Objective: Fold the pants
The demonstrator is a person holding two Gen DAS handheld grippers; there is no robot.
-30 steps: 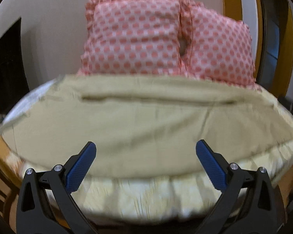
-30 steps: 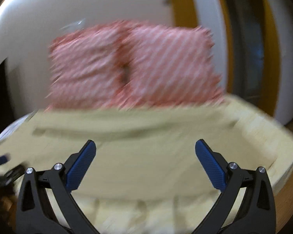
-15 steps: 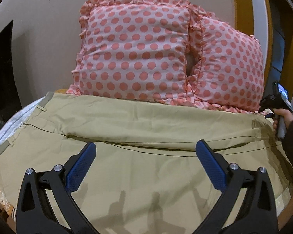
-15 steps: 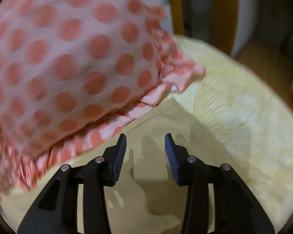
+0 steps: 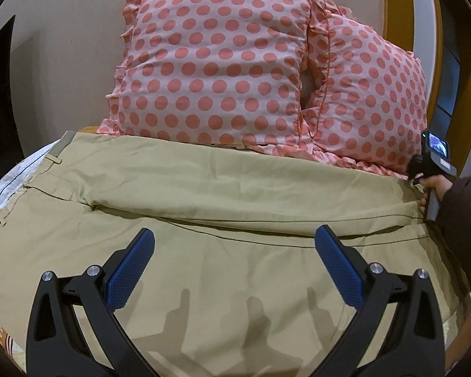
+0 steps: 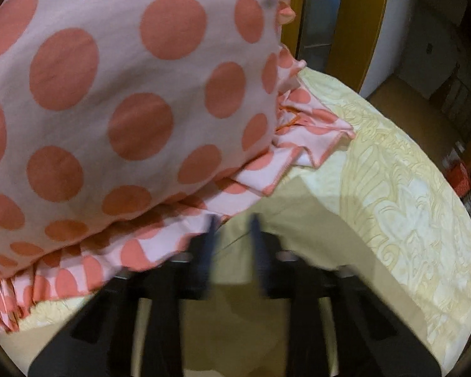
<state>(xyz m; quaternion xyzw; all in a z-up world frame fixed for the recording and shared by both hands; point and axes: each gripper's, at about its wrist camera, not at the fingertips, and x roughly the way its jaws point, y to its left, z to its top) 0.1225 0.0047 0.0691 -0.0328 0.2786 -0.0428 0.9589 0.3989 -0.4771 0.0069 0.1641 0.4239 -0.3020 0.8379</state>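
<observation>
Khaki pants (image 5: 235, 188) lie spread flat across the bed, waistband at the left, leg ends at the right. My left gripper (image 5: 234, 267) is open and empty, hovering low over the middle of the pants. My right gripper (image 6: 234, 235) is at the far corner of a pant leg (image 6: 298, 220), right against the pillow frill. Its jaws are blurred and stand narrowly apart around the hem edge. The right gripper also shows in the left wrist view (image 5: 433, 169), held in a hand at the pants' far right end.
Two pink pillows with coral dots (image 5: 223, 72) stand against the wall behind the pants; one fills the right wrist view (image 6: 125, 94). A pale yellow patterned bedspread (image 6: 408, 220) lies under the pants. The bed edge and a doorway lie to the right.
My left gripper moved forward over the pants and stayed open. My right gripper swung to the far leg corner by the pillow and narrowed from wide open to a small gap.
</observation>
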